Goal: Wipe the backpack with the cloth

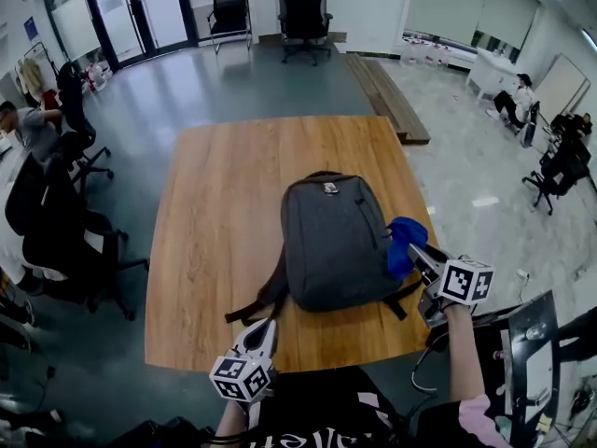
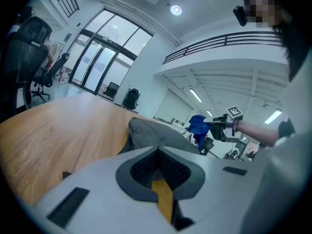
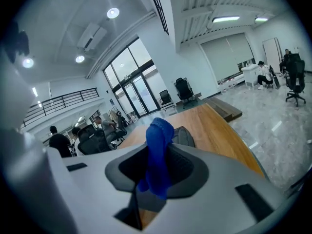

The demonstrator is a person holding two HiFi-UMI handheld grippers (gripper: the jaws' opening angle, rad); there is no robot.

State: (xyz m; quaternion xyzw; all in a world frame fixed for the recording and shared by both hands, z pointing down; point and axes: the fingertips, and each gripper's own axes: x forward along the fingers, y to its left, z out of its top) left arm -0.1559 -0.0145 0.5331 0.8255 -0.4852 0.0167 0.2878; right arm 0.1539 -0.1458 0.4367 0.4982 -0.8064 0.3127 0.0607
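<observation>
Right gripper (image 1: 417,255): clamped on crumpled blue cloth (image 1: 403,243), at right edge of grey fabric backpack (image 1: 336,241) lying flat on wooden desk (image 1: 224,222). Left gripper (image 1: 261,336): pressed together, empty, at desk's front edge.

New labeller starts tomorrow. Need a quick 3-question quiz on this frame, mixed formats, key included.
1. True or false: the left gripper is shut with nothing between its jaws.
2. Pick one. The crumpled blue cloth is: A) lying loose, B) clamped in the right gripper, C) out of sight.
3. Short answer: what does the dark grey fabric backpack lie flat on?

Key
1. True.
2. B.
3. The light wooden table.
</observation>
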